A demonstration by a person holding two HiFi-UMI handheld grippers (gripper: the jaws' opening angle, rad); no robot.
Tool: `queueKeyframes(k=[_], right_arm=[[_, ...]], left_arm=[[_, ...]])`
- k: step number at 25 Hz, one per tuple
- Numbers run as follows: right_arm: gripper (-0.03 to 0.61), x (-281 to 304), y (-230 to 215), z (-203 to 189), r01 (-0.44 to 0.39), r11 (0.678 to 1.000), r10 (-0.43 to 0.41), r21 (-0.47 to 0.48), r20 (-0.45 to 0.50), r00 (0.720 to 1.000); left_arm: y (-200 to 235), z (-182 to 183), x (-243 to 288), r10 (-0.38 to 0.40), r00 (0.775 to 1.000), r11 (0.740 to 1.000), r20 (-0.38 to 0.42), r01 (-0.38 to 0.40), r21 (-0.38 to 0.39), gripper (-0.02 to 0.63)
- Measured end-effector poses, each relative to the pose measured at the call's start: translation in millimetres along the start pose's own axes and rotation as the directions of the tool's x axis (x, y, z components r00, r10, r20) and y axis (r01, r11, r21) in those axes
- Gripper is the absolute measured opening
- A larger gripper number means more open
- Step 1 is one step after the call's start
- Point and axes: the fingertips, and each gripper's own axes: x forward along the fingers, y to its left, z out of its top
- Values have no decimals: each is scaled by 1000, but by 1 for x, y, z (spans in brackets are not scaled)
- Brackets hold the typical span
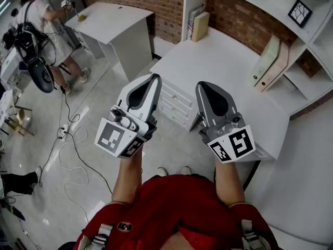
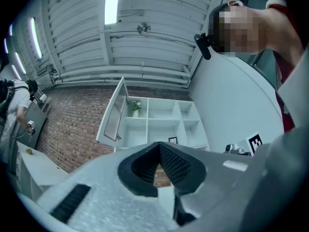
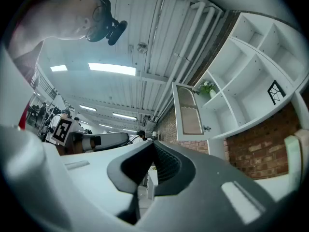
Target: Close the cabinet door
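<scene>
The white cabinet door (image 2: 112, 112) with its pale inset panel stands swung open at the upper left of the white shelf unit (image 2: 164, 117); in the right gripper view the door (image 3: 187, 111) hangs ahead and above. My left gripper (image 1: 149, 82) and right gripper (image 1: 207, 90) are held side by side in front of my chest, both tilted upward and well short of the door. The left gripper (image 2: 158, 151) is shut with nothing in it. The right gripper (image 3: 153, 151) also looks shut and empty.
Below the shelves is a white desk (image 1: 218, 66) with drawers (image 1: 174, 105), binders (image 1: 270, 61) and books (image 1: 197, 25). A small plant (image 2: 135, 106) and a framed picture (image 3: 275, 92) sit in the shelves. A second table (image 1: 112, 20), a person (image 1: 36, 25) and floor cables (image 1: 67, 134) lie left.
</scene>
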Motion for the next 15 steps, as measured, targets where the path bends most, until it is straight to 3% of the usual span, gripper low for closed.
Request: queueKeyframes(k=[8, 15], right_arm=[[12, 24, 21, -11, 15, 998, -16, 53, 15, 1000], [12, 47, 35, -20, 30, 999, -29, 32, -11, 1000]], left_arm=[[31, 3, -27, -40, 999, 999, 7, 41, -34, 2], [67, 2, -43, -60, 998, 995, 16, 61, -79, 2]])
